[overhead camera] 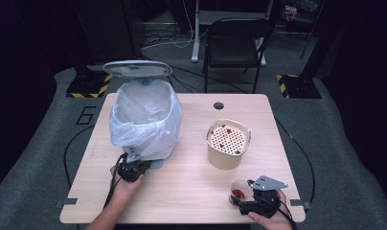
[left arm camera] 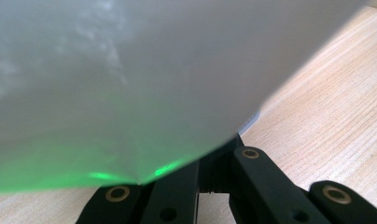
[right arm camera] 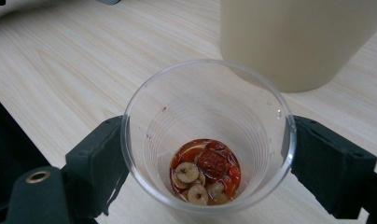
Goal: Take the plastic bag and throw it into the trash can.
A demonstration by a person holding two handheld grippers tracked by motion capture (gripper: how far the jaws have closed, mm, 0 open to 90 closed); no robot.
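High view: a clear plastic cup (overhead camera: 239, 190) holding red and pale fruit pieces is clamped between the jaws of the right claw (overhead camera: 243, 200) near the table's (overhead camera: 191, 191) front right edge, beside a beige strainer pot (overhead camera: 228, 142). The left claw (overhead camera: 132, 162) is pressed against the white bin bag (overhead camera: 144, 117); its opening cannot be told.

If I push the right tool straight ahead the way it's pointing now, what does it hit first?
The right tool already holds the clear cup between its jaws, so the cup leads. Straight ahead stands the beige strainer pot, and the cup's far rim would probably meet its wall first. The gap looks small, though depth is unclear.
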